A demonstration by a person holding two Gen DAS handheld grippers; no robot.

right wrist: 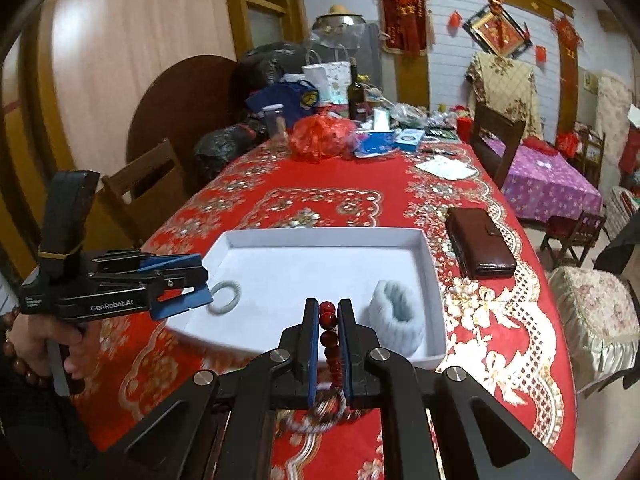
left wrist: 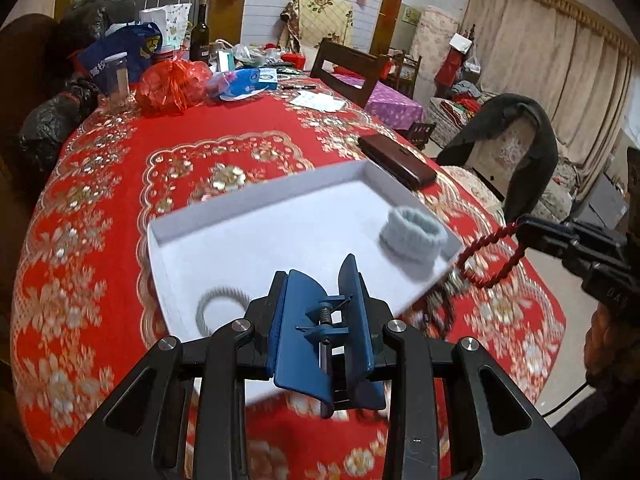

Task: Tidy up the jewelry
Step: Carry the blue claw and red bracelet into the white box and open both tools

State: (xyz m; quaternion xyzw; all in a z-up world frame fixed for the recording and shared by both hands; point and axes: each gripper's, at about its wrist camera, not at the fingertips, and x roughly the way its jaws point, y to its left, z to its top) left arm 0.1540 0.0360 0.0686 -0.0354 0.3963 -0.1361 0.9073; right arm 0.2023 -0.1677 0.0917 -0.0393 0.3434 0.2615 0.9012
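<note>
A string of red beads (right wrist: 329, 334) is held between the jaws of the right gripper (right wrist: 328, 320), which are closed narrowly on it; in the left wrist view the rest of the strand (left wrist: 490, 254) is seen hanging in a loop from the gripper's tip, just off the near right corner of the white tray (left wrist: 256, 200). Beneath the right gripper, more jewelry (right wrist: 324, 412) is seen lying on the red tablecloth, too blurred to be told apart; it may be a tangle of chains or bracelets. The left gripper (left wrist: 320, 280) is held over the near edge of the tray, its blue jaws set a narrow way apart with nothing seen between them. In the right wrist view this gripper (right wrist: 182, 280) is seen at the tray's left edge, gripped by a hand (right wrist: 36, 344) wearing a brown bead bracelet (right wrist: 20, 364).

Inside the tray, a pale ring-shaped bracelet (right wrist: 224, 298) is seen lying flat near the left gripper's tip, and a light blue knitted band (right wrist: 396, 314) is seen standing at the near right part of the tray. Just beyond the tray's right side, a dark brown wallet (right wrist: 478, 242) is laid on the table (right wrist: 304, 184), apart from the tray. Farther back, a crumpled red plastic bag (right wrist: 320, 136), a blue tissue pack (right wrist: 376, 142), a clear jar (right wrist: 276, 122) and a dark wine bottle (right wrist: 356, 92) are gathered at the table's far end, with a wooden chair (right wrist: 496, 136) drawn up at its right side
</note>
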